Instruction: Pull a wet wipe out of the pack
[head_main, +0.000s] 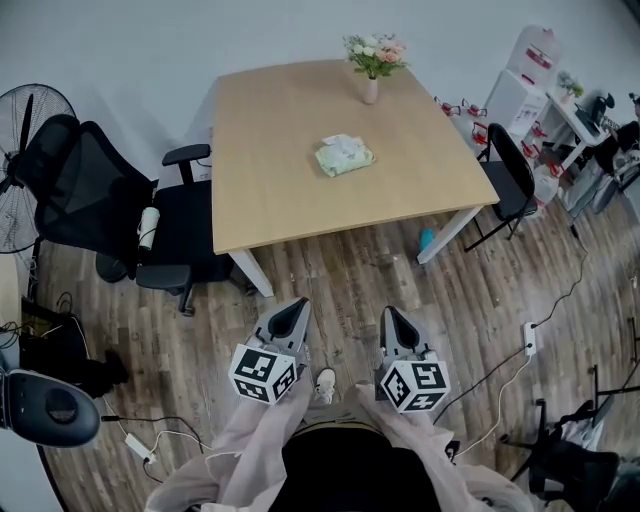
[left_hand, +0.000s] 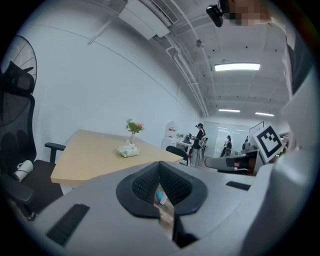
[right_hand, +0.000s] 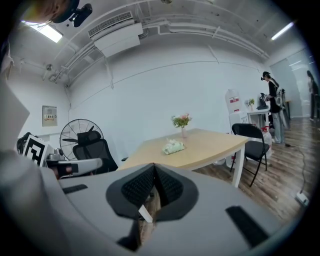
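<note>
table (head_main: 280, 180): matt wood; floor (head_main: 340, 285): wood planks; wipe pack (head_main: 345, 157): plastic (crinkled)

Pale green wipe pack (head_main: 345, 156), tan wood table (head_main: 270, 190), blk chair (head_main: 75, 190), pink/white flowers (head_main: 375, 52).

Light wood tabletop (head_main: 280, 170) on white legs. Green wet wipe pack (head_main: 344, 156) lies near the centre, a wipe sticking up from its top. Pink vase of flowers (head_main: 372, 70) stands upright at the 12 o'clock edge, well apart from the pack. Rest of the surface bare wood.
</note>
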